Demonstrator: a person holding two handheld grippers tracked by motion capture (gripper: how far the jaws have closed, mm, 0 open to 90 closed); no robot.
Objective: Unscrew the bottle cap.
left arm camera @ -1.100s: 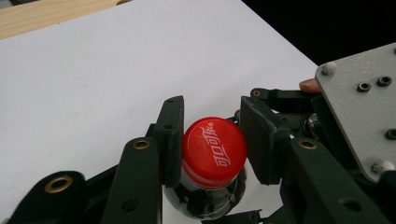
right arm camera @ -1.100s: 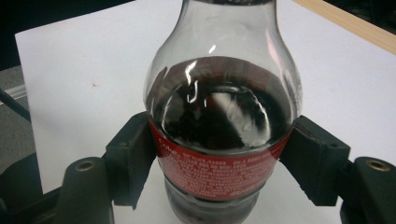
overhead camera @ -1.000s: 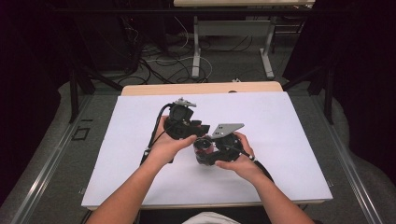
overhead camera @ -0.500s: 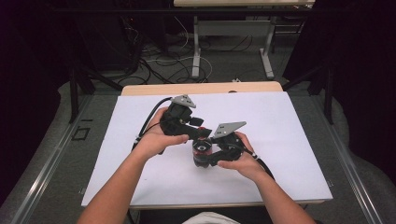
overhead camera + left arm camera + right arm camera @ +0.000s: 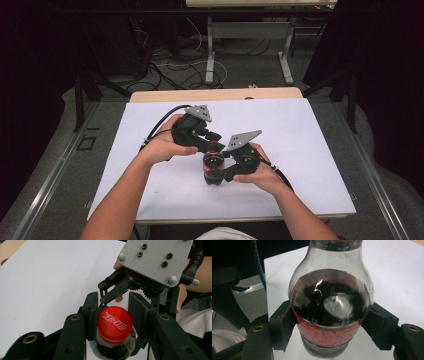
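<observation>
A small cola bottle (image 5: 212,172) with dark liquid and a red label stands upright on the white table top (image 5: 310,145). My right gripper (image 5: 222,172) comes in from the right and is shut on the bottle's body (image 5: 329,307), one pad on each side at label height (image 5: 329,335). My left gripper (image 5: 211,146) reaches over from the left onto the bottle's top. Its jaws have just been closing, and its pads now press on the red cap (image 5: 114,323) between them (image 5: 115,312). The right gripper's grey plate (image 5: 155,260) sits just behind the cap.
The white sheet covers a wooden table whose far edge (image 5: 215,94) shows. Beyond it are desk legs (image 5: 210,50) and loose cables on the floor (image 5: 175,65). A metal rail (image 5: 55,170) runs along the left side.
Half a second ago the left gripper sat slightly back and to the left of the bottle top; it has come back onto the cap. The right gripper and bottle have kept still.
</observation>
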